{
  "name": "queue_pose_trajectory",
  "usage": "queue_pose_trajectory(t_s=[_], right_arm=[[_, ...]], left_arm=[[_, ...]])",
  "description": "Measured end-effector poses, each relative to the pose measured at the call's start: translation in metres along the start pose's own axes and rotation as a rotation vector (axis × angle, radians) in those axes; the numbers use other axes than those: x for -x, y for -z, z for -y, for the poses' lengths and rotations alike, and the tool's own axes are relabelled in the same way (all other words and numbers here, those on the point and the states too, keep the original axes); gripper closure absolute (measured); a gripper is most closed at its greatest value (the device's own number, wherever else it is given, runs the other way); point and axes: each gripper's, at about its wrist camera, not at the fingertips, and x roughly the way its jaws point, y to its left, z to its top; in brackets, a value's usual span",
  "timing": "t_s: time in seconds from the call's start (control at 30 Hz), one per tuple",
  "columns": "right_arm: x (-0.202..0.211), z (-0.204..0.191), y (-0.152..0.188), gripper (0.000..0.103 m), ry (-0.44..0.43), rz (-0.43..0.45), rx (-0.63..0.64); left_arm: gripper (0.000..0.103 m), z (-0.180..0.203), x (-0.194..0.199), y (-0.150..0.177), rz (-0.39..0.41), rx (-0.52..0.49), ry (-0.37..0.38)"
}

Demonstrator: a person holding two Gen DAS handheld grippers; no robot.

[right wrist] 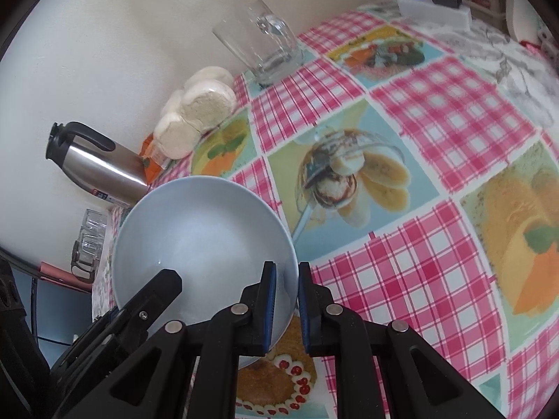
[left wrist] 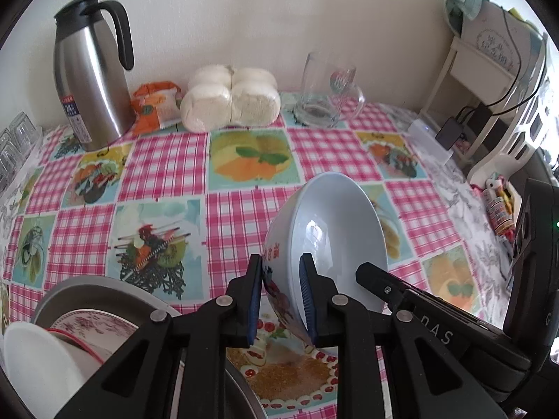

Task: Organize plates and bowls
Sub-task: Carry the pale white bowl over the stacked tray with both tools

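Observation:
A pale blue bowl (left wrist: 335, 230) with a red pattern on its outside is held tilted above the tablecloth. My left gripper (left wrist: 281, 300) is shut on its rim, one finger inside and one outside. My right gripper (right wrist: 286, 303) is shut on the rim of the same bowl (right wrist: 199, 237) at the opposite side; a finger of it shows in the left wrist view (left wrist: 374, 279). A stack of plates and a white bowl (left wrist: 38, 359) sits in a grey metal basin (left wrist: 87, 289) at the lower left.
A steel thermos jug (left wrist: 91, 80), an orange packet (left wrist: 153, 104), wrapped white buns (left wrist: 230, 97) and a glass mug (left wrist: 325, 90) stand along the wall. Glass cups (left wrist: 14, 146) sit at the left edge. A white shelf (left wrist: 489, 80) stands right of the table.

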Motion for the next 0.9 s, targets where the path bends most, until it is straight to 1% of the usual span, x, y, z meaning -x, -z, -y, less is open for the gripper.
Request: queue_pose_trajectory(t_s=[0.2, 0.33, 0.4, 0.5, 0.67, 0.8, 0.9], right_arm=[[0.042, -0.026, -0.006, 0.09, -0.015, 0.087, 0.047], [0.069, -0.051, -0.004, 0.09, -0.037, 0.138, 0.086], [0.08, -0.065, -0.001, 0.09, -0.062, 0.154, 0.1], [0.09, -0.084, 0.006, 0.09, -0.093, 0.168, 0.12], [0.102, -0.113, 0.021, 0.09, -0.117, 0.175, 0.161], [0.108, -0.136, 0.034, 0.09, -0.137, 0.174, 0.203], [0.11, -0.152, 0.045, 0.09, -0.14, 0.173, 0.233]], left_arm=[[0.081, -0.005, 0.044, -0.009, 0.076, 0.007, 0.032], [0.081, -0.019, 0.073, -0.012, 0.116, 0.035, 0.053], [0.081, -0.027, 0.088, -0.012, 0.139, 0.049, 0.055], [0.081, -0.041, 0.107, -0.009, 0.164, 0.073, 0.06], [0.081, -0.067, 0.135, -0.003, 0.197, 0.12, 0.08], [0.081, -0.087, 0.152, 0.004, 0.22, 0.156, 0.087], [0.081, -0.1, 0.158, 0.011, 0.223, 0.186, 0.079]])
